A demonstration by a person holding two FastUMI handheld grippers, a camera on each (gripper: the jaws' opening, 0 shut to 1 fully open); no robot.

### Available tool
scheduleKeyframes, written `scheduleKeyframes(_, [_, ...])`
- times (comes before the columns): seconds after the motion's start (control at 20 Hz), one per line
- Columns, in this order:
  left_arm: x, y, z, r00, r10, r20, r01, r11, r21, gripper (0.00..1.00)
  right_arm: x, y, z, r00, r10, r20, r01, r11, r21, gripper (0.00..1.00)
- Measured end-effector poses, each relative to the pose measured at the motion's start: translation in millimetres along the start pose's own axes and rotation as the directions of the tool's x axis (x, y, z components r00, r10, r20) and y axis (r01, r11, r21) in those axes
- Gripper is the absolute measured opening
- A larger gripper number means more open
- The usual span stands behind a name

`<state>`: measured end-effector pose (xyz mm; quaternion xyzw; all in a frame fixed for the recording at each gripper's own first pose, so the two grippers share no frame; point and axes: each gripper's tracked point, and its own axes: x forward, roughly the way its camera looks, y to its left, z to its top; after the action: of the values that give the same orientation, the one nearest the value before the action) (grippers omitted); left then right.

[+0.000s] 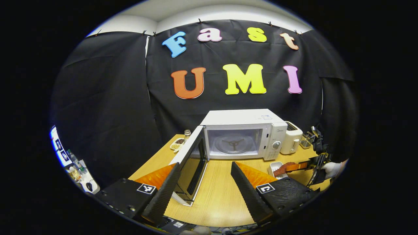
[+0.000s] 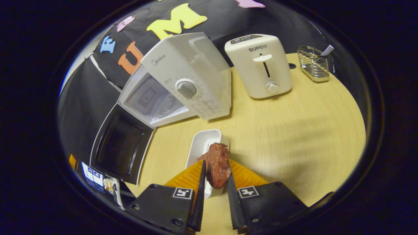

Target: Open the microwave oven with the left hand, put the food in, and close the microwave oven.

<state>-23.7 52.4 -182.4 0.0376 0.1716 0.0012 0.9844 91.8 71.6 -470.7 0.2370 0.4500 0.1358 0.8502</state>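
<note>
The white microwave [image 1: 243, 133] stands at the back of the wooden table with its door [image 1: 191, 156] swung wide to the left, showing the empty cavity and turntable. My left gripper [image 1: 205, 178] is open, low in front of the door, holding nothing. In the right gripper view, my right gripper [image 2: 215, 178] is shut on a reddish-brown piece of meat [image 2: 217, 164], held just above a small white dish [image 2: 204, 147]. The microwave [image 2: 183, 81] and its open door [image 2: 119, 148] lie ahead to the left. The left gripper view shows the meat [image 1: 281, 169] held over the dish [image 1: 275, 167].
A white toaster [image 2: 261, 65] stands right of the microwave, and a wire basket [image 2: 314, 63] sits farther right. A plate of snacks and a small jar [image 1: 186, 134] sit left of the microwave. A person's gloved hand [image 1: 331, 169] holds the right gripper. Bottles [image 1: 74, 160] stand off the table, left.
</note>
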Motion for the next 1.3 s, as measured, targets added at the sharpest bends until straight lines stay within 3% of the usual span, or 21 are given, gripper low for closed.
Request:
scheduleKeyframes(0.05, [-4,-2,-2,1.0,0.011,-0.01,-0.011,1.0,-0.003,0.96,2,2,0,1.0,0.026,0.0,-0.026,1.0,0.01,0.33])
scheduleKeyframes(0.1, [-6,-3,-3,1.0,0.022,-0.02,-0.022,1.0,-0.005,0.96,-1,6,1,0.999,0.049,-0.008,-0.049,0.998,0.033,0.21])
scheduleKeyframes(0.25, [-10,-2,-6,0.999,0.042,-0.026,-0.042,0.999,-0.002,0.96,-3,11,3,0.998,0.062,-0.024,-0.062,0.998,0.01,0.16])
scheduleKeyframes(0.5, [-5,6,-4,1.0,0.008,-0.004,-0.008,1.0,0.029,0.96,-26,40,30,0.997,0.053,0.056,-0.052,0.999,-0.011,0.16])
scheduleKeyframes(0.7, [4,10,3,0.998,-0.064,0.002,0.064,0.997,0.052,0.95,-31,112,56,0.982,0.108,0.156,-0.106,0.994,-0.021,0.16])
scheduleKeyframes(0.95, [13,14,10,0.987,-0.158,0.022,0.157,0.986,0.056,0.96,5,203,80,0.946,0.177,0.272,-0.188,0.982,0.015,0.16])
scheduleKeyframes(1.2, [22,28,-1,0.978,-0.206,0.007,0.205,0.976,0.067,0.95,61,252,83,0.915,0.154,0.372,-0.233,0.956,0.178,0.16])
scheduleKeyframes(1.3, [21,41,-4,0.978,-0.209,-0.002,0.209,0.975,0.073,0.96,84,255,80,0.913,0.097,0.397,-0.211,0.943,0.256,0.16])
